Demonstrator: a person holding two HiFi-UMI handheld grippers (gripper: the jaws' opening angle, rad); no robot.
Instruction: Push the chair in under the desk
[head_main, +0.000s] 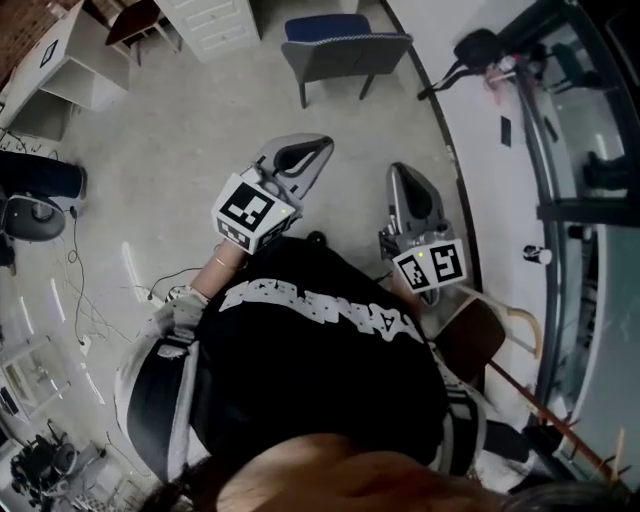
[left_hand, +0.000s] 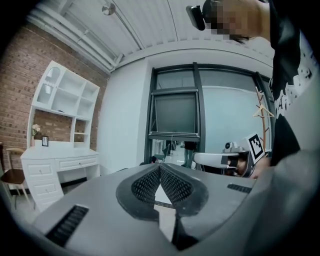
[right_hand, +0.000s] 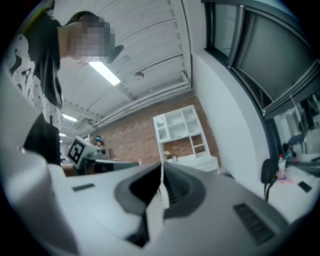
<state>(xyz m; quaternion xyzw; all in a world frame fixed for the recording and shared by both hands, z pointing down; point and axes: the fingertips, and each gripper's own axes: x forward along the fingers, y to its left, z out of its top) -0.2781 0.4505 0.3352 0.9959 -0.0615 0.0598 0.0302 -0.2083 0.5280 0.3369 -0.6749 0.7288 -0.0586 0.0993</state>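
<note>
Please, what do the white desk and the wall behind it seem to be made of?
The white desk looks like painted wood or board: a smooth, even, matte white surface, with framed drawer fronts. The real core cannot be told. The wall behind it looks like bare brick: reddish-brown courses with paler mortar lines, rough and unpainted.

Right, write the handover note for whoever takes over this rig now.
Left gripper: shut, nothing between the jaws.
Right gripper: shut, nothing between the jaws.
Both are held out in front of the person, touching nothing.
Chair: stands beside the white desk, across the room, not under it.
Done: nothing yet.
Left: walk over, probably set the grippers against the chair, and push it in under the desk.
</note>
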